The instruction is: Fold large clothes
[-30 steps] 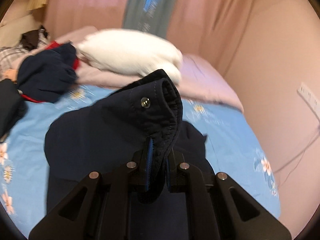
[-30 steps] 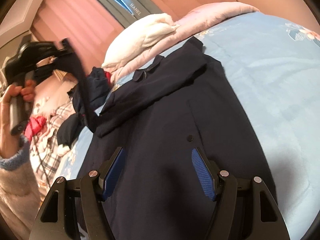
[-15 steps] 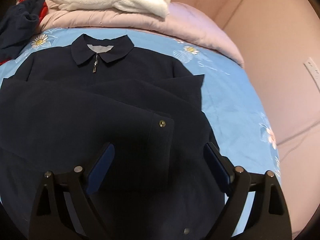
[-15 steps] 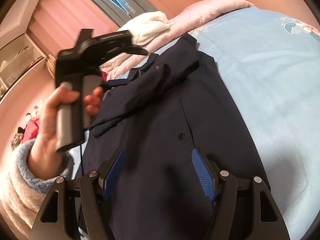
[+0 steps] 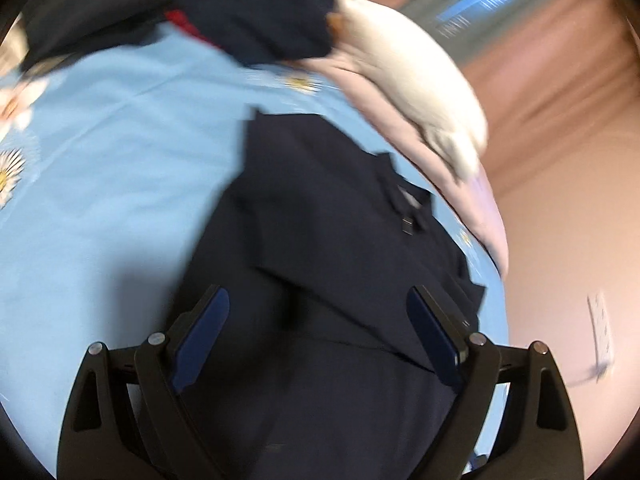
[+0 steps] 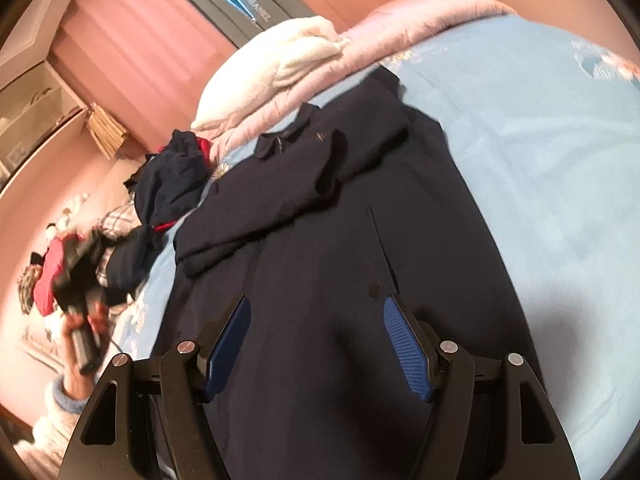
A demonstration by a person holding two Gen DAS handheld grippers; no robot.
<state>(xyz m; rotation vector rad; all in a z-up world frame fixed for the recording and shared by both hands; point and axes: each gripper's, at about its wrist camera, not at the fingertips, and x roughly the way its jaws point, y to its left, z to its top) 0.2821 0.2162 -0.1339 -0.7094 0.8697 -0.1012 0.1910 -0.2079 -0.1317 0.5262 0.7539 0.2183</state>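
A large navy jacket lies flat on the light blue bedsheet, collar toward the pillow, both sleeves folded across its chest. It also shows in the blurred left wrist view. My left gripper is open and empty, hovering over the jacket's left side. It also shows in the right wrist view, held in a hand off the jacket's left edge. My right gripper is open and empty, just above the jacket's lower body near a snap button.
A white pillow lies on a pink quilt at the head of the bed. A pile of dark, red and plaid clothes lies left of the jacket. A wall socket is on the right wall.
My left gripper let go of the sleeve cuff, opened, and swung away to the left of the jacket. The sleeve now lies across the chest. My right gripper stayed in place.
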